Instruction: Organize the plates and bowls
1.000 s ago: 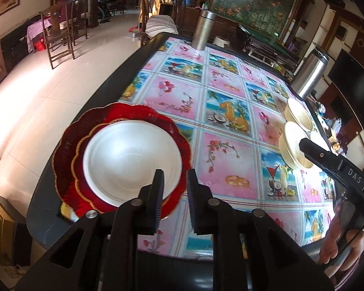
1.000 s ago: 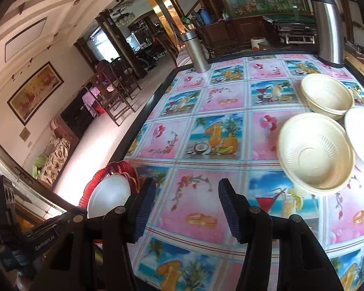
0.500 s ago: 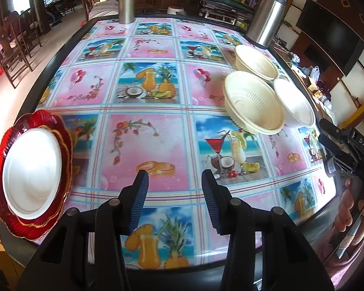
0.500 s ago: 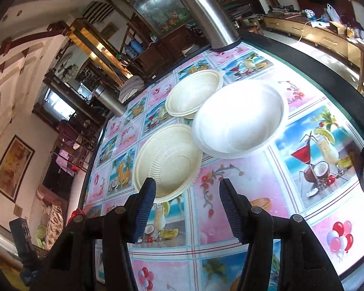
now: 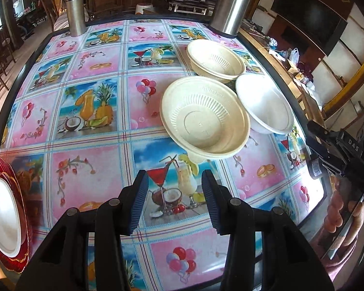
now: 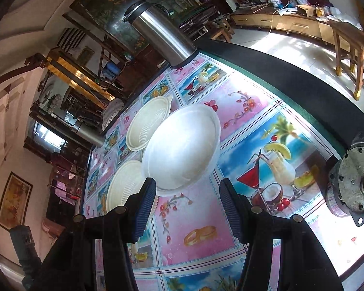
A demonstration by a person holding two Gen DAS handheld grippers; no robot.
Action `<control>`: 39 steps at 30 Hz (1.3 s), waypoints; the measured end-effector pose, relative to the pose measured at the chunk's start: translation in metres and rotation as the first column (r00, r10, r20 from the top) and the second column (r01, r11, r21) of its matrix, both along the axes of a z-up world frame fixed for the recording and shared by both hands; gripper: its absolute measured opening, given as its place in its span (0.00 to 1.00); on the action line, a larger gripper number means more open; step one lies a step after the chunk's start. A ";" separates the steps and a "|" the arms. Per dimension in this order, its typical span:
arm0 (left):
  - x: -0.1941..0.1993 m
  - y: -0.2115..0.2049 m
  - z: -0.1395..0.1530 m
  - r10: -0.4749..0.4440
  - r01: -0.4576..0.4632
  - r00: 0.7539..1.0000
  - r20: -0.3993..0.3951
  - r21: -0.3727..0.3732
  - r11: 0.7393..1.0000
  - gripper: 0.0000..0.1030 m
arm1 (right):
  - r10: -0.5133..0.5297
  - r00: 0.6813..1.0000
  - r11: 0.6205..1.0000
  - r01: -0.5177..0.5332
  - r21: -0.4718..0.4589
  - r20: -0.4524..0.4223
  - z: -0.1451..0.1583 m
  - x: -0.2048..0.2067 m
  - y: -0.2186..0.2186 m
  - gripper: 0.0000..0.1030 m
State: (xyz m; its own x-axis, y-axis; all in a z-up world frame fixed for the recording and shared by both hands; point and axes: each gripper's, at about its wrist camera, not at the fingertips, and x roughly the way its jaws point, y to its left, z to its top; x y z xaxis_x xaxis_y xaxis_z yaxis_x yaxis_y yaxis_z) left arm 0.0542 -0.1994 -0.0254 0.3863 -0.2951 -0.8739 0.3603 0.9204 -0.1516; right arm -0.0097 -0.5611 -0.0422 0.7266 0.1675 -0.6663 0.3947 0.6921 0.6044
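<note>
Three bowls sit close together on the right half of the table. In the left wrist view the near cream bowl lies just beyond my left gripper, which is open and empty above the tablecloth. A second cream bowl stands farther back, and a white bowl sits to their right. A white plate rests on a red plate at the left edge. My right gripper is open and empty, its fingers just short of the white bowl. Both cream bowls lie beside it.
A tall steel flask stands at the table's far right corner and a smaller steel cup at the far left. A grey metal motor lies near the table edge, right of my right gripper. A hand holds the right gripper.
Both views have swung away from the stacked plates toward the bowls, which are now close ahead. The left jaws have widened. The right view has rolled, and the plates are out of it.
</note>
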 end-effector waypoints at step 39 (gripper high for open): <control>0.107 0.006 -0.054 0.106 -0.138 0.973 -0.206 -0.148 0.979 0.42 | 0.156 0.987 0.966 -0.143 0.217 -0.041 -0.064 0.083 0.082 0.25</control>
